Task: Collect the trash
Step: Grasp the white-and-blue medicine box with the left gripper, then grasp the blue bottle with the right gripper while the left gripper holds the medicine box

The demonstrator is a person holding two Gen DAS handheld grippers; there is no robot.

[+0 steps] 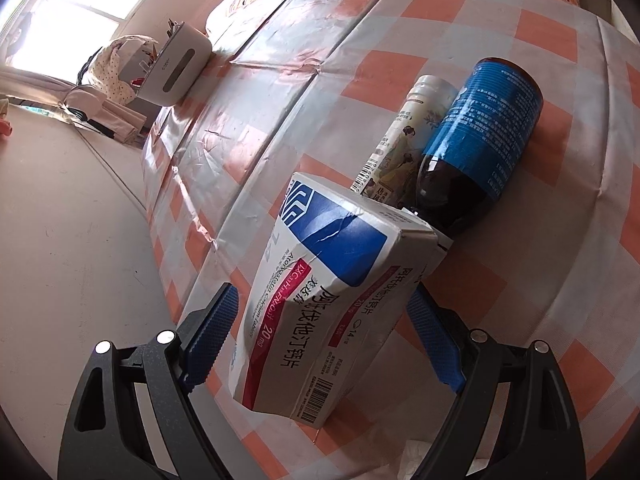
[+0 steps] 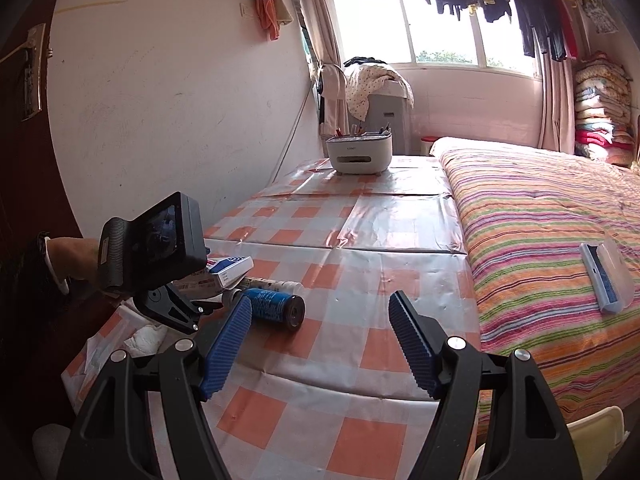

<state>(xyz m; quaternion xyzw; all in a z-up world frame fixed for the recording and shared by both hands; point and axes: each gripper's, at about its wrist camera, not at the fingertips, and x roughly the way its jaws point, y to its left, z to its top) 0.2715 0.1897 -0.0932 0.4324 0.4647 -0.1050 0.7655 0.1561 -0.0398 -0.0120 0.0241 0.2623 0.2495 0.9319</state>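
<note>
Left gripper (image 1: 320,336), jaws apart, straddles the medicine box (image 1: 320,280) on the checked table (image 1: 540,288); neither pad visibly presses it. The box's long axis runs from 7 to 1 o'clock, bottles beyond. Right gripper (image 2: 320,344), spread and empty, stands farther off.

A creased white, blue and magenta medicine box (image 1: 328,292) lies on the checked cloth. Just beyond it lie two bottles side by side, touching — one dark with a blue label (image 1: 478,148), one slim, white-capped (image 1: 404,140).
</note>
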